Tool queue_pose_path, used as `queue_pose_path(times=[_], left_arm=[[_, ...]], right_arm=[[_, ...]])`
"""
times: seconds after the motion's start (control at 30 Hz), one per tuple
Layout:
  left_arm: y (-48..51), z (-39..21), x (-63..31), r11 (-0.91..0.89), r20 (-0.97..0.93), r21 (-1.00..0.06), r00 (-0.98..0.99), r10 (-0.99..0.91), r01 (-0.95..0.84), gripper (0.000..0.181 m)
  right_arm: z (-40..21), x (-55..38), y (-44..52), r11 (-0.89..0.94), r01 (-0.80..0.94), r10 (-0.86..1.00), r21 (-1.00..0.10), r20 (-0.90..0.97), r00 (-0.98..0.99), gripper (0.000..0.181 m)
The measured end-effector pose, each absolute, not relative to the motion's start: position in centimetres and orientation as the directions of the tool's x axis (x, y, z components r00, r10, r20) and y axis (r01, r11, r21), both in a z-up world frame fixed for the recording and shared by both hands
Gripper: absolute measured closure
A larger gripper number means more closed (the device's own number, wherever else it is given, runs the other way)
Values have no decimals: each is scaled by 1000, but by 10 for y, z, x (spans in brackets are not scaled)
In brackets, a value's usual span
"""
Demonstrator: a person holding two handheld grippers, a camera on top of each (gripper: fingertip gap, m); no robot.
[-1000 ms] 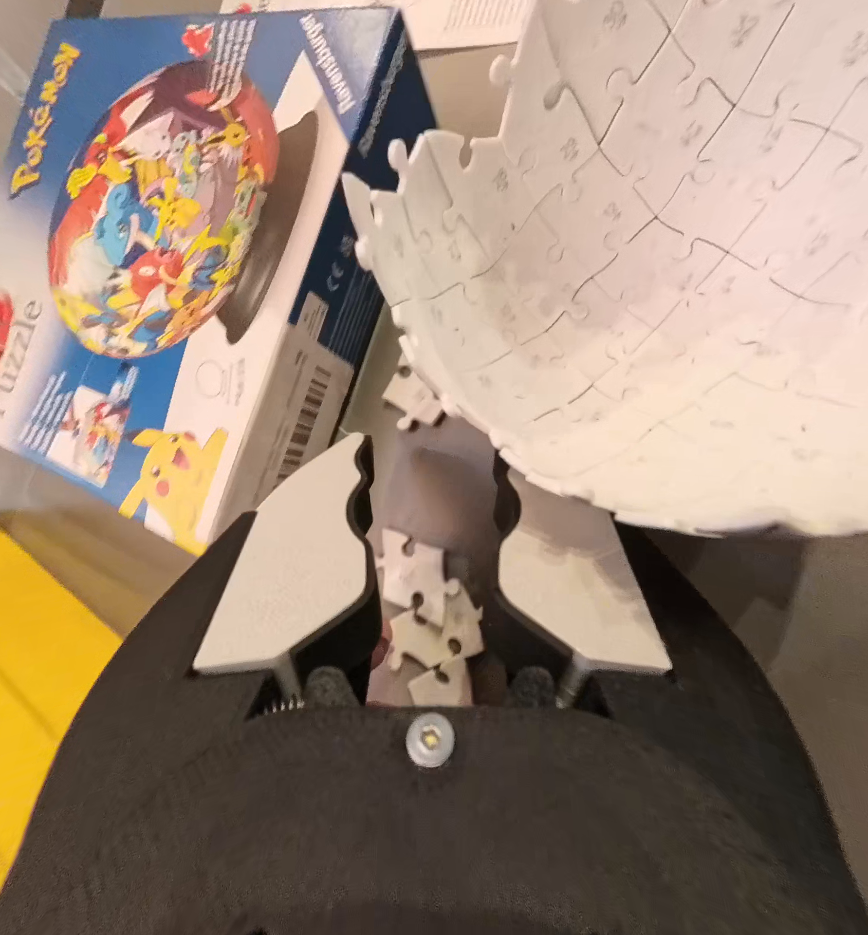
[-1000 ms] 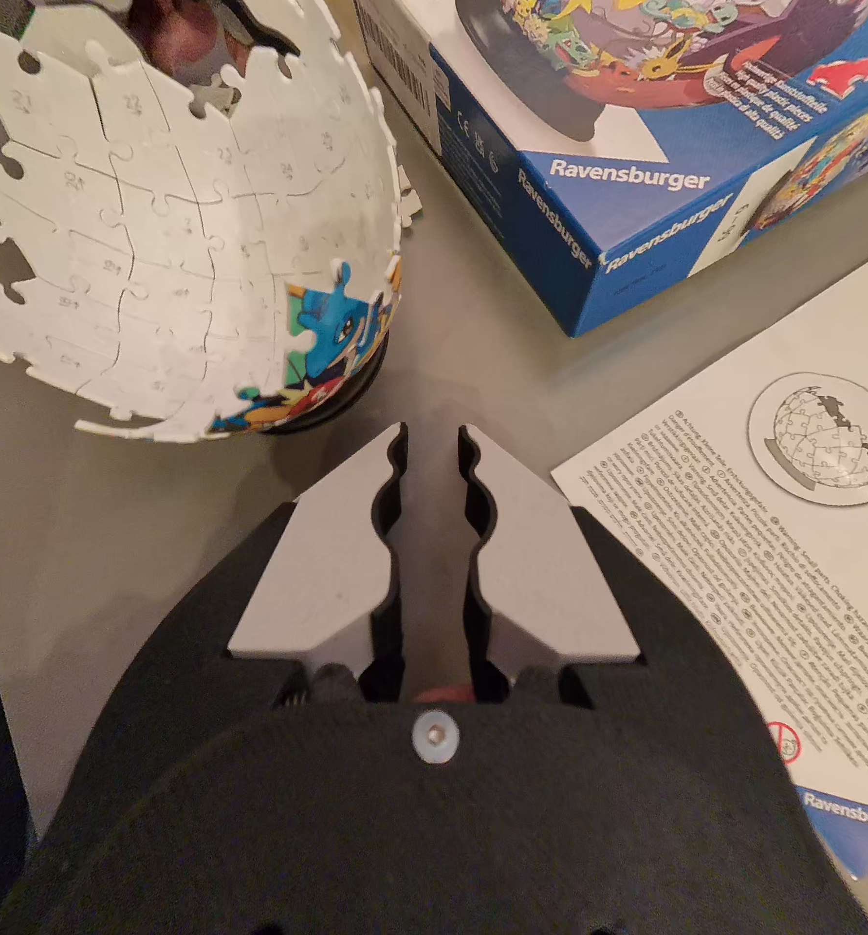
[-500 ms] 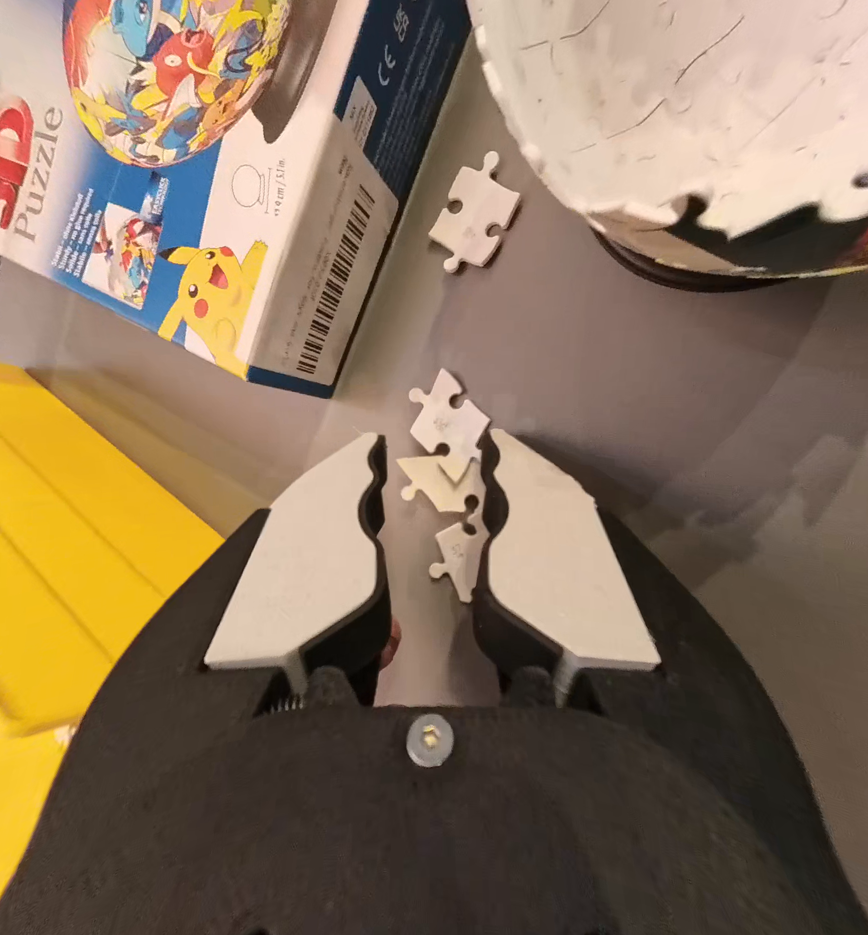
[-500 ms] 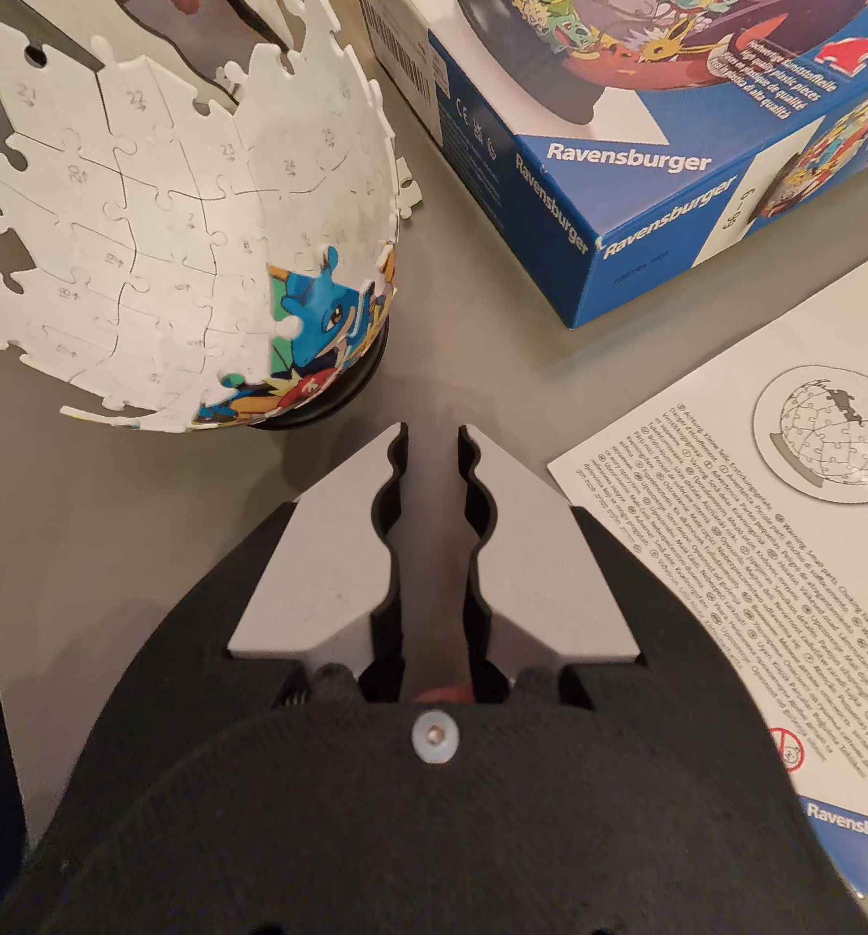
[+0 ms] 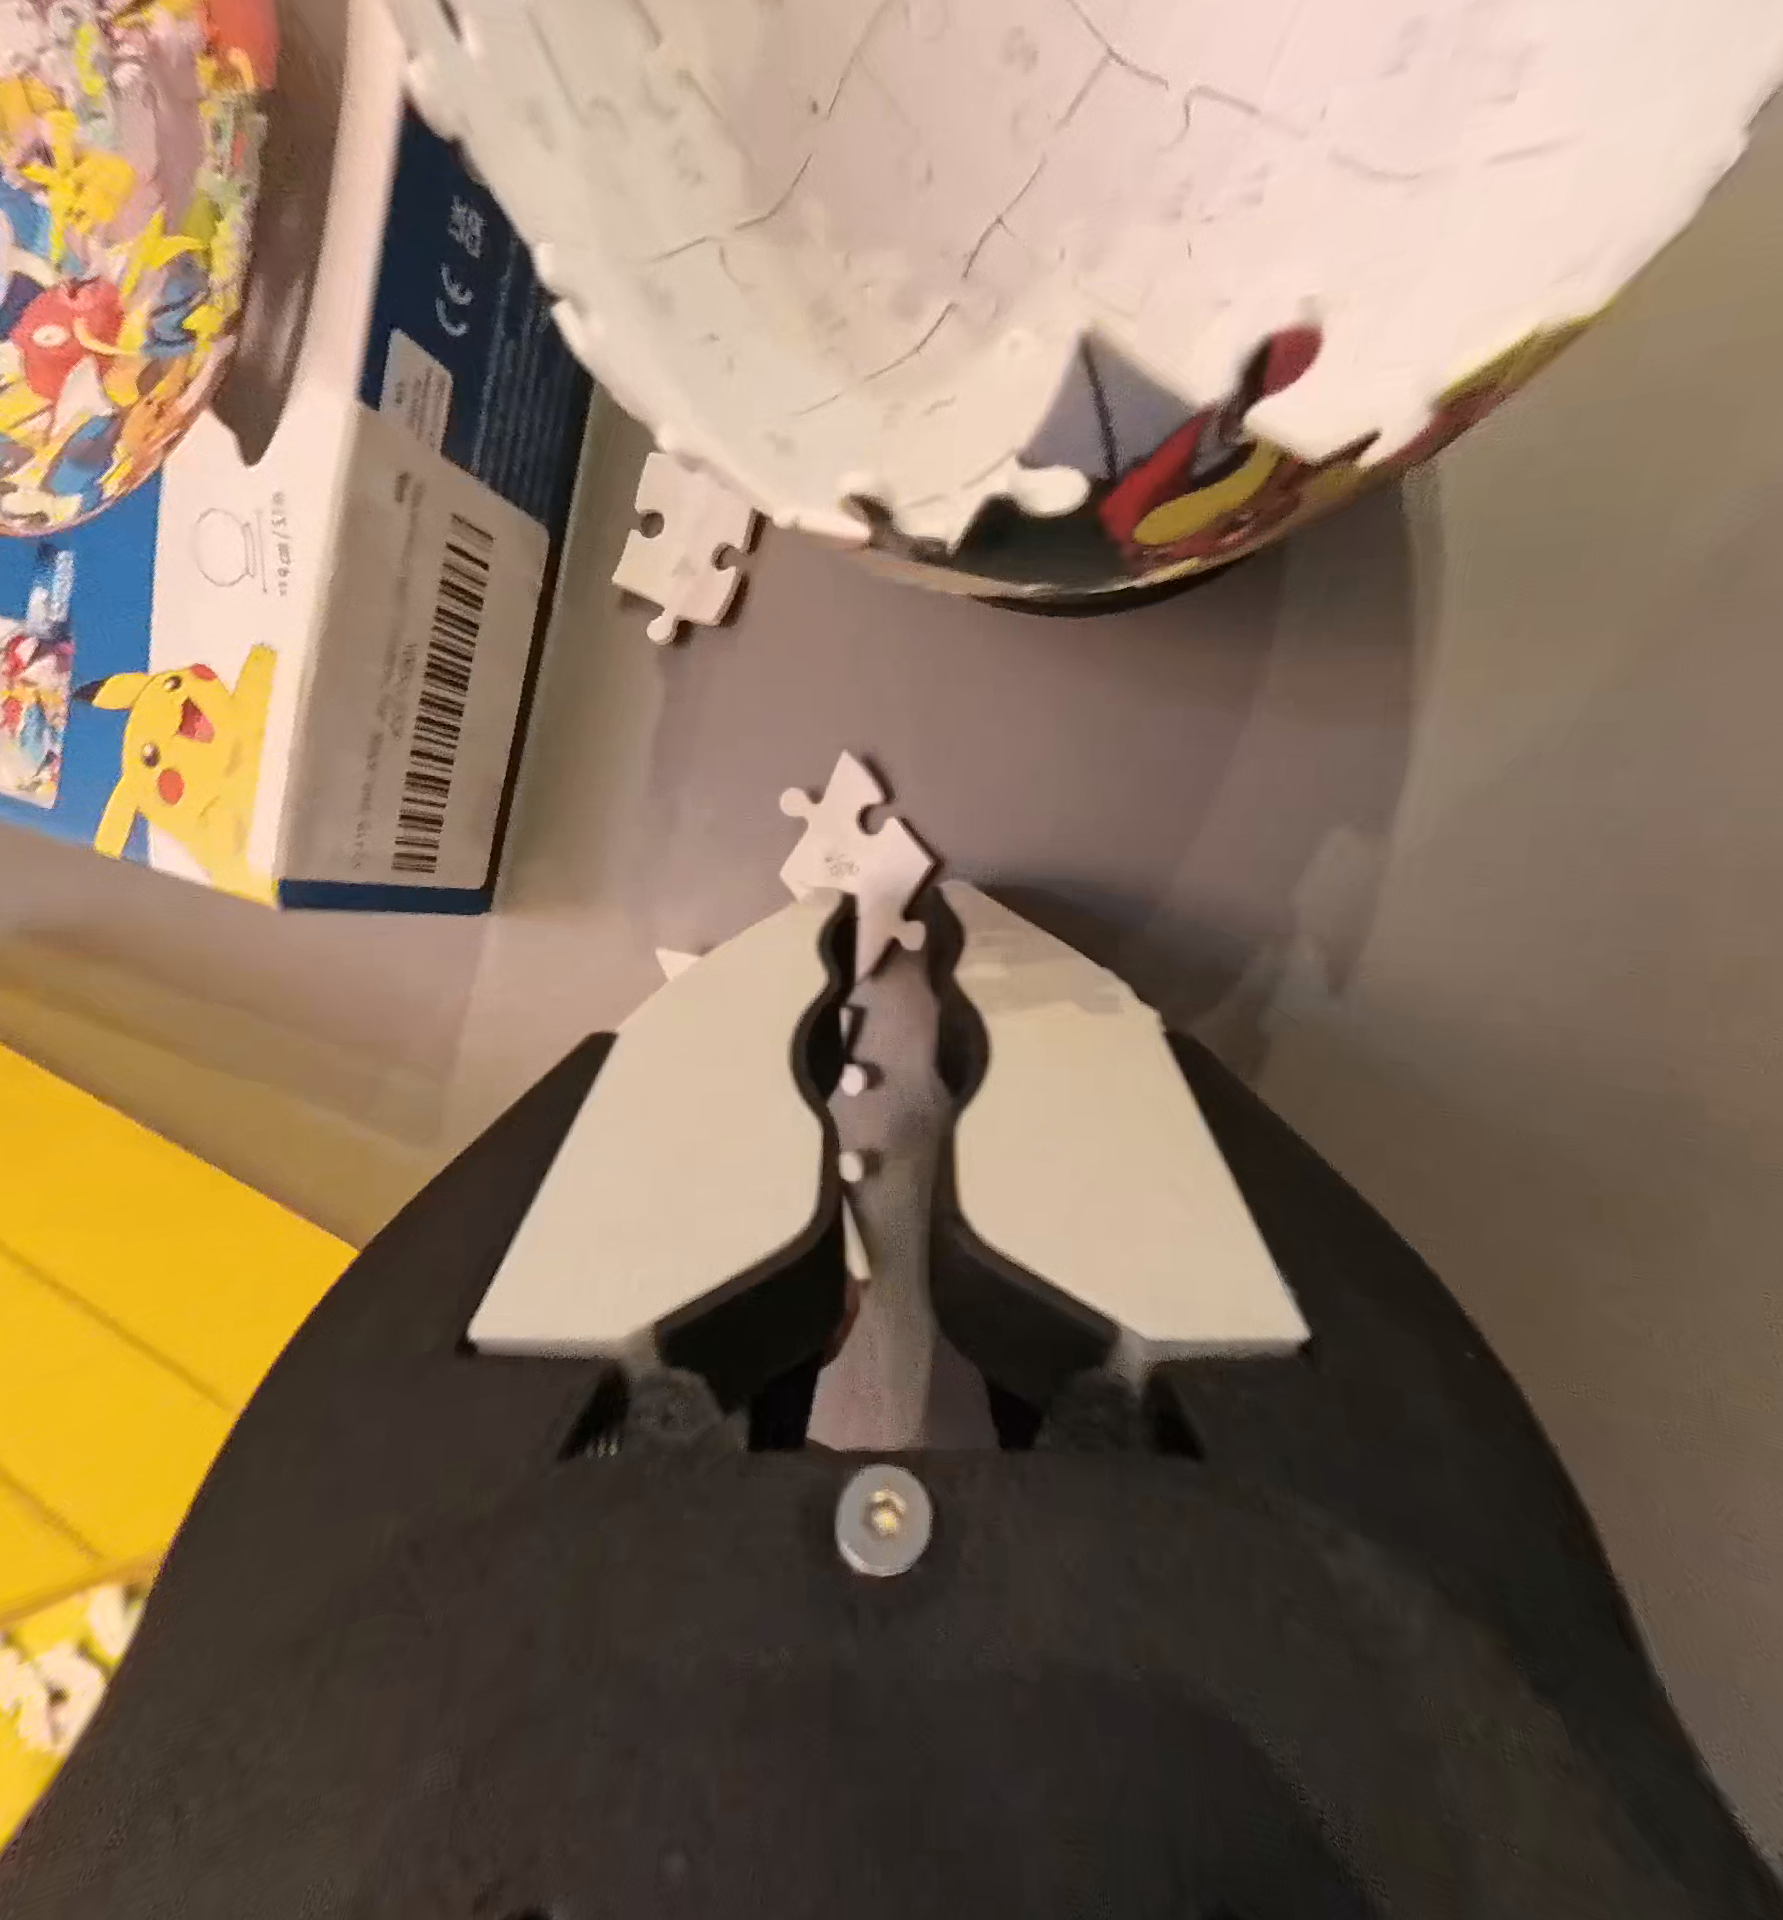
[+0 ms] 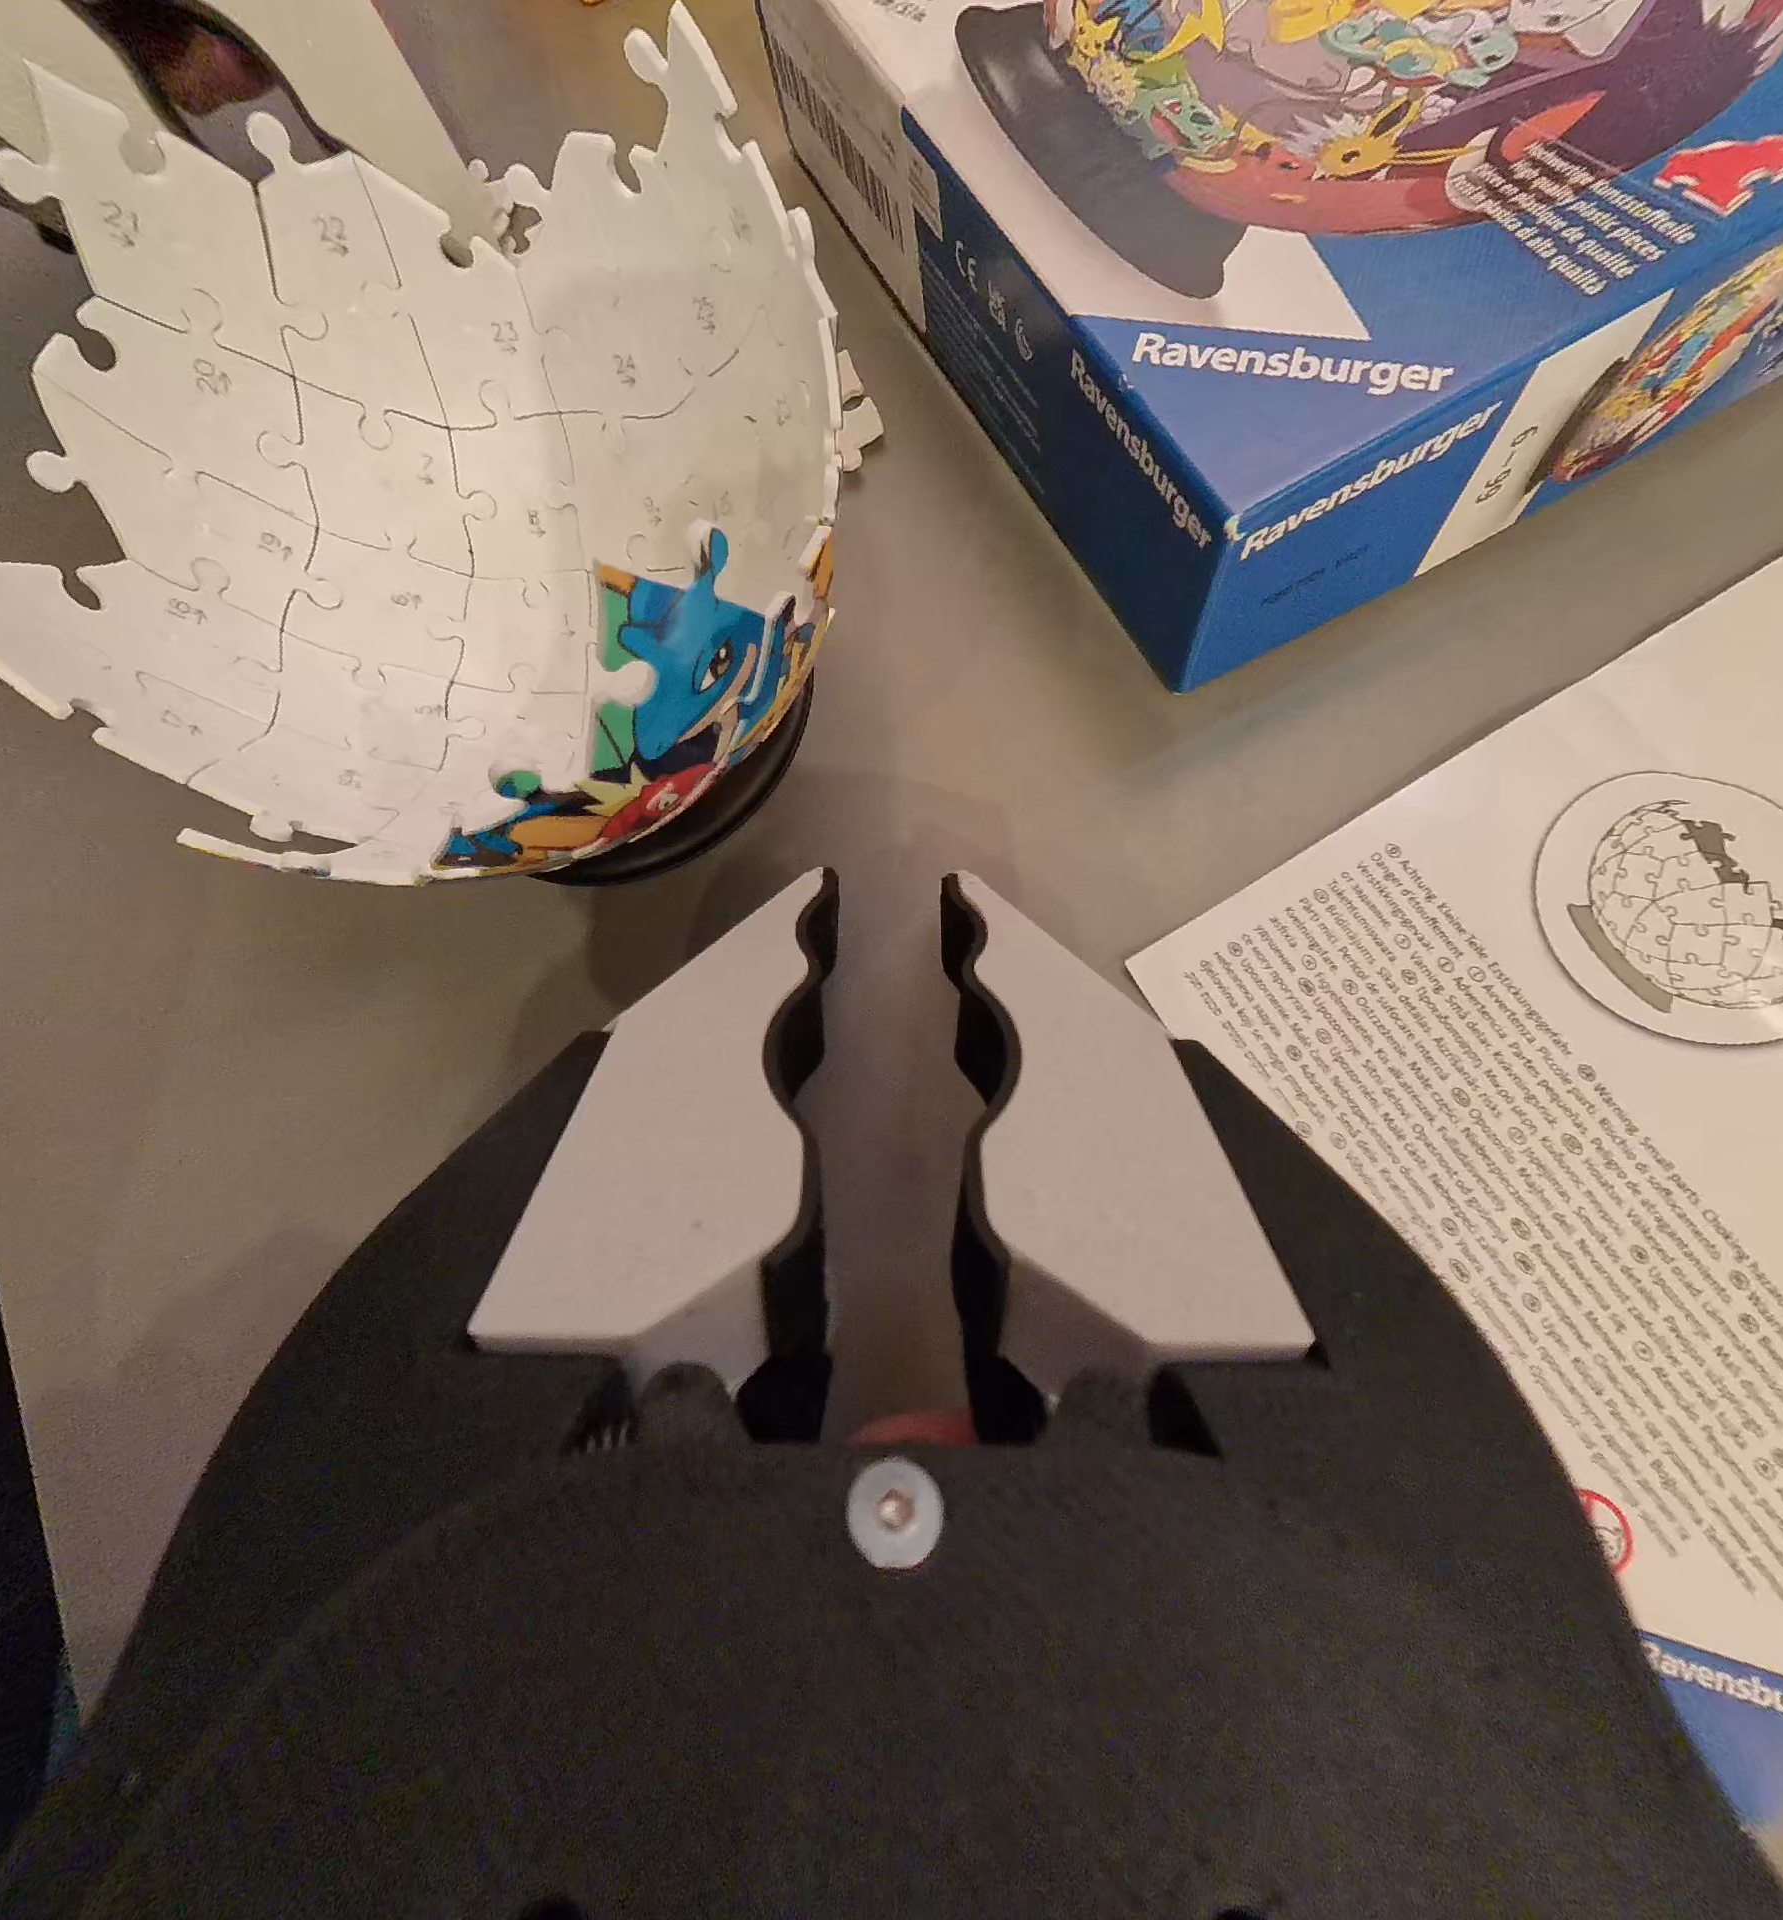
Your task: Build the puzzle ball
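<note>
The half-built puzzle ball [image 5: 918, 208] shows its white numbered inside and sits on a black stand [image 5: 1095, 592] on the grey table. My left gripper [image 5: 889, 904] is shut on a white puzzle piece [image 5: 856, 847], which sticks out past its fingertips, just in front of the ball. Another loose piece [image 5: 684, 561] lies by the ball's base, and more pieces [image 5: 674, 961] show under the left finger. In the right wrist view the ball [image 6: 399, 499] is at the upper left. My right gripper [image 6: 889, 883] is slightly open and empty, beside the stand [image 6: 700, 821].
The blue puzzle box [image 5: 274, 520] lies left of the ball and shows in the right wrist view [image 6: 1334, 364] at the top right. A printed instruction sheet [image 6: 1541, 1143] lies at the right. A yellow surface [image 5: 87, 1299] borders the table at the left. My right fingertips sit around 20 cm from my left ones.
My left gripper came down over the loose pieces, closed on one and now carries it. The right gripper has barely moved and keeps the same gap.
</note>
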State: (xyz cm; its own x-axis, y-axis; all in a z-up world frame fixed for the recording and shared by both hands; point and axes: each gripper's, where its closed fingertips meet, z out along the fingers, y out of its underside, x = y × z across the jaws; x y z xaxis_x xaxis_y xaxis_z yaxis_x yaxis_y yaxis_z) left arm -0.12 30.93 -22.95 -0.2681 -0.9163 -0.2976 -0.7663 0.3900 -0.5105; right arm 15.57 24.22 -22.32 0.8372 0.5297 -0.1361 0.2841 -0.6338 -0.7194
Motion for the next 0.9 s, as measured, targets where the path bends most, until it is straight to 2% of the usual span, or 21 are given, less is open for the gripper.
queue_pose_path(times=[0.1, 0.2, 0.27, 0.73, 0.9], left_arm=[[314, -223, -12, 326, -273, -538, -205, -940, -777, 154], [336, -224, -29, 273, -312, -507, -121, -942, -818, 140], [345, -221, -32, 236, -315, -530, -69, -947, -815, 141], [342, -228, -16, 296, -312, -508, -148, -939, -809, 138], [319, -217, 3, 324, -279, -577, -191, -941, -750, 138]], right_arm=[[-222, 158, 243, -632, 278, 526, -723, -137, 840, 163], [-223, 159, 243, -635, 274, 525, -722, -143, 839, 163], [-224, 158, 243, -637, 276, 527, -720, -145, 838, 163], [-225, 158, 242, -642, 276, 524, -715, -146, 839, 163], [-225, 159, 240, -647, 273, 517, -712, -146, 844, 163]])
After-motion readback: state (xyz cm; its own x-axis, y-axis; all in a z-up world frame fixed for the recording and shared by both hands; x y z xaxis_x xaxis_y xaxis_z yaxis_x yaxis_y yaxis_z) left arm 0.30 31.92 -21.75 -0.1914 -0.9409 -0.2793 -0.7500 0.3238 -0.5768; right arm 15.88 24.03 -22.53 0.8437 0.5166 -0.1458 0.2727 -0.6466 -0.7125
